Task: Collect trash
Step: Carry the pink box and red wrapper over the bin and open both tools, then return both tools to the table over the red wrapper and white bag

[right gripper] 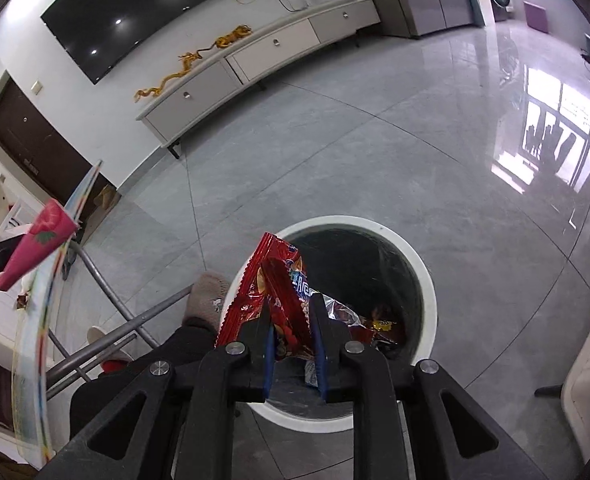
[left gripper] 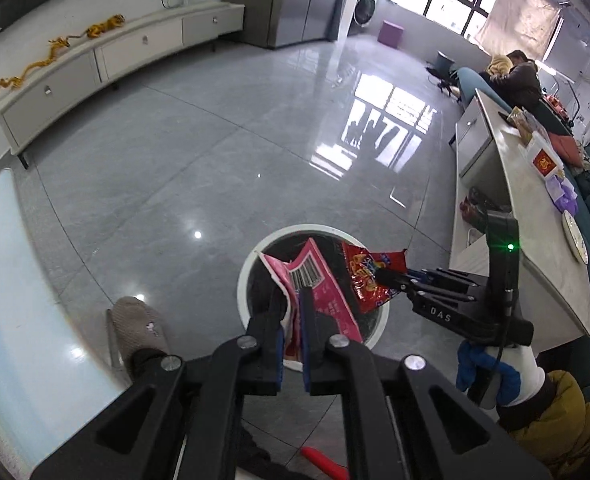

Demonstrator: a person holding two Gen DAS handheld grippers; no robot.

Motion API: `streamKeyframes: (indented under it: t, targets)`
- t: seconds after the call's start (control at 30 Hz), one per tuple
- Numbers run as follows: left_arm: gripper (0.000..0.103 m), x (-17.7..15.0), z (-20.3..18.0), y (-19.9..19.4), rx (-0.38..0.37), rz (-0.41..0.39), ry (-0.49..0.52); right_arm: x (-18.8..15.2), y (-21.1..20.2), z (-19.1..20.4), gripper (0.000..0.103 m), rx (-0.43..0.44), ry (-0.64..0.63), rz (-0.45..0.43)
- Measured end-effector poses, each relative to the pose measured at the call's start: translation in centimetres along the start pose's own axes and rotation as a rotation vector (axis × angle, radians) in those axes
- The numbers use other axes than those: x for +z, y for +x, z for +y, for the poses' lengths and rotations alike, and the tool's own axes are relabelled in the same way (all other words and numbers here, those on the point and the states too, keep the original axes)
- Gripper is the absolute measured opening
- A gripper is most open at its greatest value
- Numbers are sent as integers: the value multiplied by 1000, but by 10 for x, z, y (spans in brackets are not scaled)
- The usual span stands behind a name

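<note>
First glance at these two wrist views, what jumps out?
Two bright snack wrappers held over the white round bin on the grey floor: a pink wrapper pinched in the left tool, a red wrapper in the right tool. Next, the orange dragon toy on the white cabinet under the big dark TV.

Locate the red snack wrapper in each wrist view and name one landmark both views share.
Left wrist view: the red snack wrapper sits right of centre, over the bin, pinched by the right gripper coming in from the right.
Right wrist view: the wrapper is bottom centre, sticking up between that gripper's own fingers.
Shared landmark: the white-rimmed round trash bin on the grey floor.
</note>
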State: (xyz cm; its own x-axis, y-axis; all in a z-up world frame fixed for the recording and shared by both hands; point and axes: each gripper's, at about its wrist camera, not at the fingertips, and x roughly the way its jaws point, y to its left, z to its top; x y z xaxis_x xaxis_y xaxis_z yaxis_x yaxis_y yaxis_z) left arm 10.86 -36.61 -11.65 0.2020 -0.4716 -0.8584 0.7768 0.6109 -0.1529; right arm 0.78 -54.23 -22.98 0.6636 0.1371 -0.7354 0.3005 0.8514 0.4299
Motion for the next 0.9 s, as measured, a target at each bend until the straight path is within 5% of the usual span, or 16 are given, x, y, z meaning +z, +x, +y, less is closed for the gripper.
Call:
streamKeyframes:
  t: [0.13,0.23,0.33,0.6,0.9]
  targets:
    - [9,13,-6,37,-33,49,-24,4,11,-9,29,-5,18,21]
    - [25,16,-5,56,-57,77,-55,4,14,-12,54,-15,22,29]
    - [43,16,-4,66,-72,90,-78,2,14,-12,55,-21,24,30]
    - [43,18,-9,57,-66,59,-93,-2,-11,-18,55,-38,42,-6]
    - [43,-9,9,-28,13,-84,-108,5,-69,11,55,-48,-6,-122]
